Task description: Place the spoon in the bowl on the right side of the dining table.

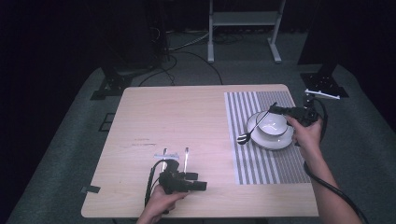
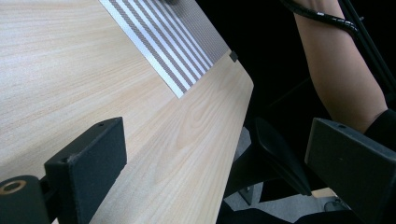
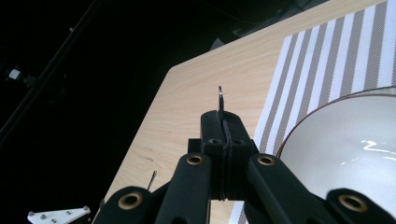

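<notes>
A white bowl (image 1: 273, 123) sits on a white plate (image 1: 280, 141) on the striped placemat (image 1: 261, 163) at the table's right. My right gripper (image 1: 280, 110) hangs over the bowl's far rim, shut on the thin handle of a dark utensil (image 1: 256, 125) that looks like a fork. The utensil slants down to the left, and its head rests on the mat beside the plate. In the right gripper view the jaws (image 3: 223, 123) pinch the metal handle tip (image 3: 220, 97), with the bowl (image 3: 355, 149) at the right. My left gripper (image 1: 200, 181) stands open and empty near the front edge (image 2: 224, 140).
Two metal utensils (image 1: 164, 153) (image 1: 186, 157) lie side by side on the bare wood just beyond the left gripper. The person's right forearm (image 2: 341, 70) reaches past the table's front right corner. A white stand (image 1: 243, 18) and cables are on the floor behind the table.
</notes>
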A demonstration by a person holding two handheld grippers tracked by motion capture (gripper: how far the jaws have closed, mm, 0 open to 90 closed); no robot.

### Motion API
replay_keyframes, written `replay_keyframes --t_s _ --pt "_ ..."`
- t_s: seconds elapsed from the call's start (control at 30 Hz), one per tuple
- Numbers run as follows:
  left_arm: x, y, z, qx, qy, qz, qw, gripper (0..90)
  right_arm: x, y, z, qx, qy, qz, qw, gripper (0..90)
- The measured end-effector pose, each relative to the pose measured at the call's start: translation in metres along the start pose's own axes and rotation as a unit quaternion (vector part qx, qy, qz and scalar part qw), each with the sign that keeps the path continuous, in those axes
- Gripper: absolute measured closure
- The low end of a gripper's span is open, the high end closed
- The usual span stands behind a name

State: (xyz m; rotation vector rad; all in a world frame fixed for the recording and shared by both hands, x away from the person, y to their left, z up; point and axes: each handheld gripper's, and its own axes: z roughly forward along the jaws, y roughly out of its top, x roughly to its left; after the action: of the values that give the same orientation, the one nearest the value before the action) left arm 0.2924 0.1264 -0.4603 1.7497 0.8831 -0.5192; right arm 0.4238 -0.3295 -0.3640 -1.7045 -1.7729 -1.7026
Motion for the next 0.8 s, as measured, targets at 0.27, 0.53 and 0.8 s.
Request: replay_keyframes --t_s 0.27,0.53,0.8 --pt "0.0 0.0 -0.001 0.0 0.0 0.001 1.0 3.9 -0.003 0.008 -0.008 -0.011 -0.008 0.008 0.9999 89.3" --pt "0.0 0.0 0.0 0.001 -0.001 0.0 1.0 3.9 -0.014 0.018 -0.023 -0.033 -0.027 0.027 0.9987 89.3" --pt "0.0 0.0 0.0 0.0 -0.001 -0.001 1.0 3.9 -0.022 0.023 -0.035 -0.051 -0.043 0.038 0.9971 89.3"
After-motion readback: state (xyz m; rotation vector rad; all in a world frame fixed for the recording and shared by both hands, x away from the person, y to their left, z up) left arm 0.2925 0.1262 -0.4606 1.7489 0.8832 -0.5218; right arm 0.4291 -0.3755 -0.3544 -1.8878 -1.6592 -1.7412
